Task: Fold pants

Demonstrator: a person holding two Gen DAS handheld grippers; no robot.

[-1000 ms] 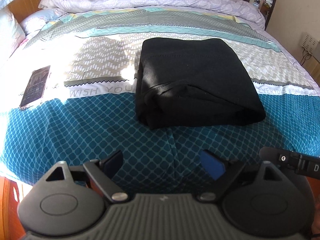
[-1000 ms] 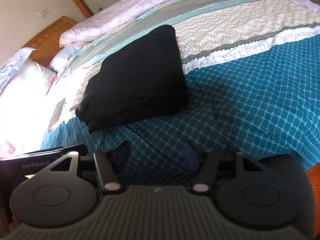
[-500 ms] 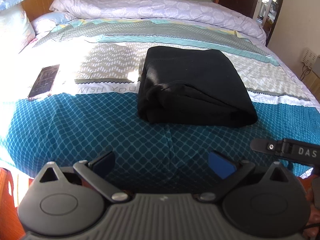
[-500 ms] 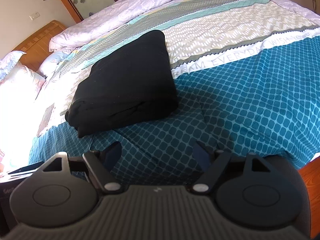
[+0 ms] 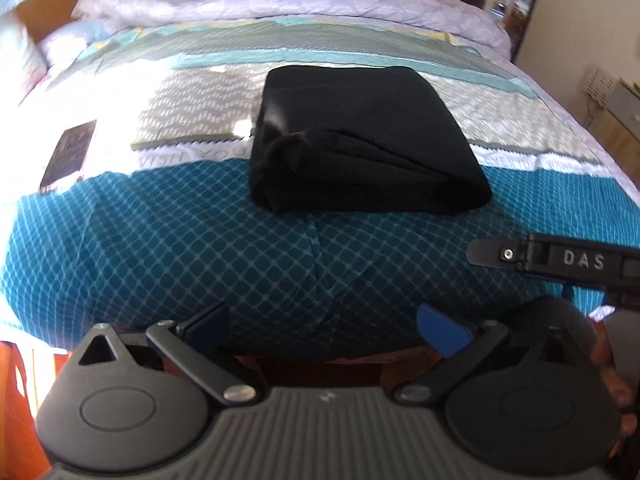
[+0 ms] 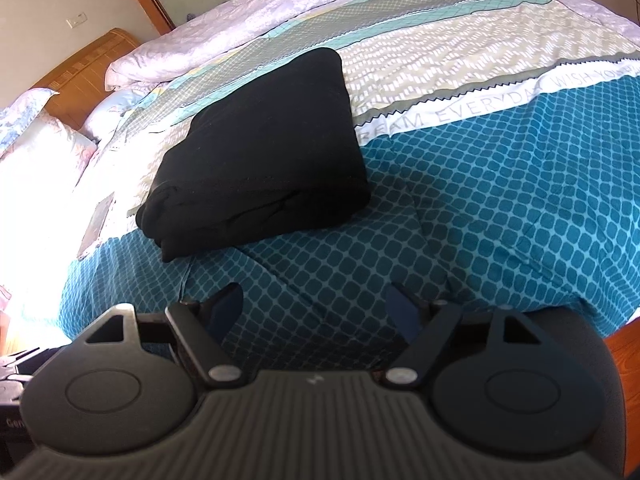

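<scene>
Black pants [image 5: 362,142] lie as compact folded bundle on bed cover [image 5: 200,248], across white band and teal part, well apart from my tools. My left gripper [image 5: 324,326] spread wide, holds nothing. My right gripper [image 6: 316,308] also spread, nothing between. I judge folding finished. Next move: only pull back, or press loose left edge flat.

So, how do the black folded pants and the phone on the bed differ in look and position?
The black folded pants form a thick, soft bundle with visible layers at the near edge; the phone is thin, flat and rigid. The pants lie mid-bed, across the border between the teal diamond band and the pale band; the phone lies far to the left in bright sunlight. The pants are much bigger. Both are dark and rest on the bedspread, untouched by either gripper.
</scene>
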